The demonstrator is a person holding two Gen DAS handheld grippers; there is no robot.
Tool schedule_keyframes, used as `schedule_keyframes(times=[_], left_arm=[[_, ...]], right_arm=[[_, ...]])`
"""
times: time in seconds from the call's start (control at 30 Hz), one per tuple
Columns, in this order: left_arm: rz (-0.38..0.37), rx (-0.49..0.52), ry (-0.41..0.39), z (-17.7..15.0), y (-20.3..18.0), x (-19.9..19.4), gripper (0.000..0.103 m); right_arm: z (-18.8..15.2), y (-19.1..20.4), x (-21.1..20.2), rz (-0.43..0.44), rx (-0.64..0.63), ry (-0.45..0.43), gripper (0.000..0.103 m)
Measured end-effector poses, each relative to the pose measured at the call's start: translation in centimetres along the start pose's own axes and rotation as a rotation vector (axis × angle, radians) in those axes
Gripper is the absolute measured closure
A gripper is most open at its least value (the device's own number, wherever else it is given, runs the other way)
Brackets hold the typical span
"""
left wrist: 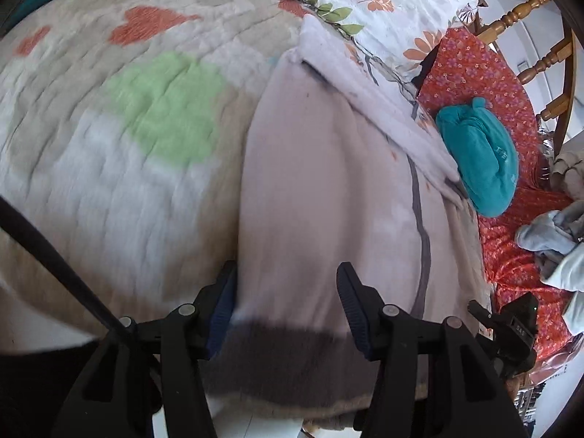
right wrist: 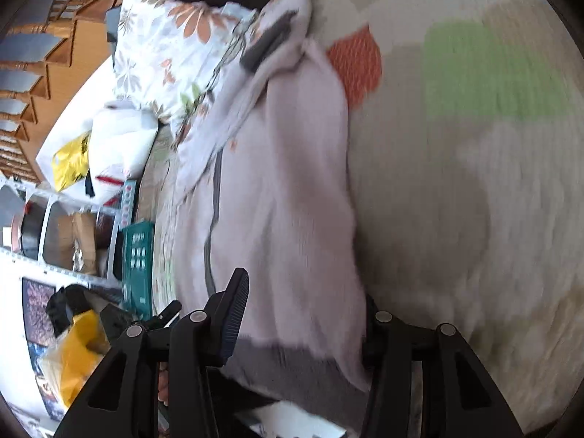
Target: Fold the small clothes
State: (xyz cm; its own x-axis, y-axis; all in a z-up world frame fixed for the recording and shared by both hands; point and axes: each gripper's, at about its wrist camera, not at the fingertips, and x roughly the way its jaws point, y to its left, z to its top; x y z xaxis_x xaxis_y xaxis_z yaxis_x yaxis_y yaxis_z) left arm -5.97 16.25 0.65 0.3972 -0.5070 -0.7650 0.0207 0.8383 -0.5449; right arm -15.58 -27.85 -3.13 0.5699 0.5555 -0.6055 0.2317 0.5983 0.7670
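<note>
1. While my left gripper [left wrist: 286,303] hovers at six o'clock, its jaws stand half open astride the pale pink garment [left wrist: 328,182], gripping nothing that I can see.
2. My right gripper [right wrist: 304,314] is likewise part open at six o'clock over the garment's grey hem [right wrist: 292,365].
3. The garment lies flat on the quilt [left wrist: 109,146], running toward twelve.
4. Risk: closing now could pinch the quilt as well, dragging both layers and skewing the fold.
5. At two o'clock a teal bundle [left wrist: 481,160] could snag a swung sleeve.
</note>
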Motion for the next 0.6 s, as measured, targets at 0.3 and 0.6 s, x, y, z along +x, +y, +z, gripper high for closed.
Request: schedule_keyframes(times=[0.3, 0.6], left_arm=[[-0.024, -0.075, 0.057, -4.3, 2.1, -0.1, 0.047], [0.049, -0.03, 0.05, -4.7, 1.2, 0.1, 0.077]], right_arm=[[-3.1, 0.8, -0.1, -0.023, -0.052, 0.01, 0.052], [-4.8, 1.1, 0.4, -0.032, -0.073, 0.037, 0.058]])
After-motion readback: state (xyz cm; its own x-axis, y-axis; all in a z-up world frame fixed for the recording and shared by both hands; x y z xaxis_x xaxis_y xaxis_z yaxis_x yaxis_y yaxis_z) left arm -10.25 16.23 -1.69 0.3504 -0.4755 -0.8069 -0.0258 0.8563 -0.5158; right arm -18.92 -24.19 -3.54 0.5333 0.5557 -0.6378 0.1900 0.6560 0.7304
